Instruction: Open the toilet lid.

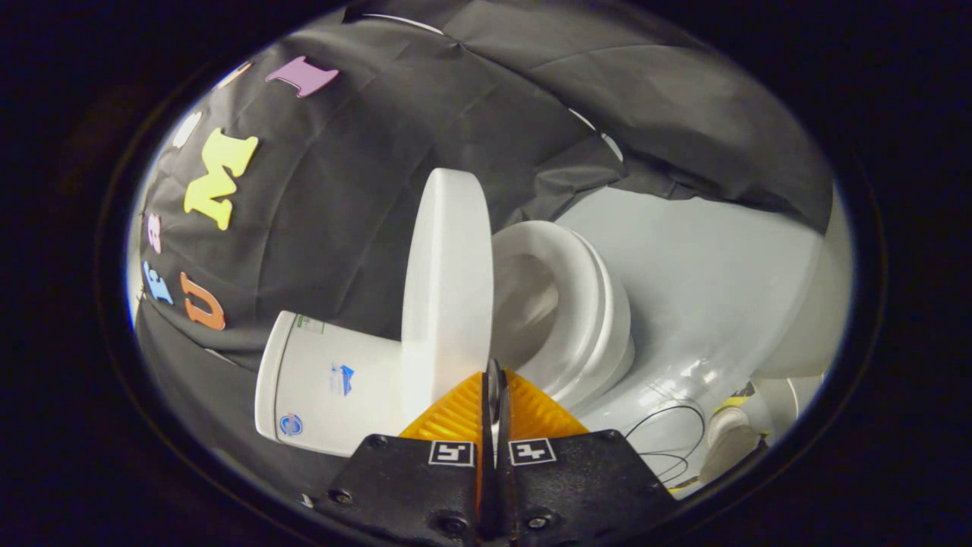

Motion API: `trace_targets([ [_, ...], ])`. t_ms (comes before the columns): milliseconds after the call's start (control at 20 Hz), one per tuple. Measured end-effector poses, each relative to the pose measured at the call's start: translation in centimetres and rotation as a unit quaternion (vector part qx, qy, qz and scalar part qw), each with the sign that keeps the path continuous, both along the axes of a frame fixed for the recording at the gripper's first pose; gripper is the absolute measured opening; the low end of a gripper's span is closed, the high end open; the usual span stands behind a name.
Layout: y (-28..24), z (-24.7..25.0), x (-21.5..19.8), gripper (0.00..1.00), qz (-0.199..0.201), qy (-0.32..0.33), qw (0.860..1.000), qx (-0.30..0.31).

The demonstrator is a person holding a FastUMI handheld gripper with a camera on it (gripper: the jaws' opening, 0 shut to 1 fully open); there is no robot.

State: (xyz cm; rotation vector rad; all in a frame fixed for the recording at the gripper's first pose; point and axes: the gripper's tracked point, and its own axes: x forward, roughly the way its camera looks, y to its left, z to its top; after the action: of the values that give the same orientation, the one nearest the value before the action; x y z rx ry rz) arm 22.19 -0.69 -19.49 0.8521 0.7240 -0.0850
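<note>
Nearest the camera, the gripper (pixel 495 380) has its fingers pressed together, tip to tip, with no visible gap and nothing pinched between them. Each finger base carries a square black-and-white marker; these are coded patterns, not readable text.

Just ahead of the fingertips stands the toilet lid (pixel 446 281), white, seen nearly edge-on. The view is rolled to one side, so the whole toilet appears tipped over. The lid's rim lies right at the fingertips; whether they touch it cannot be determined.

The lid stands well apart from the seat (pixel 585 304), whose ring and the opening of the bowl (pixel 524 304) are fully exposed beside it. On the lid's other side is the tank (pixel 334 380), which the lid appears to meet or nearly meet near its hinge end.

Assessment: the lid appears raised close to its full travel, so the task looks substantially done. What remains, at most, is settling the lid back against the tank and drawing the fingers clear.

Markings: the tank bears a small blue logo, a round blue emblem near its edge, and a greenish sticker at one corner. All are too small to read.

Beyond the toilet lies a pale floor (pixel 699 289) with thin dark cables (pixel 668 433) looping across it.
</note>
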Motion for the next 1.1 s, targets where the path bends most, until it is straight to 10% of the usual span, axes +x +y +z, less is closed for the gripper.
trace_targets([
  [1100,3.2,4.3,0.1,0.04,0.028,0.035,0.992,-0.115],
])
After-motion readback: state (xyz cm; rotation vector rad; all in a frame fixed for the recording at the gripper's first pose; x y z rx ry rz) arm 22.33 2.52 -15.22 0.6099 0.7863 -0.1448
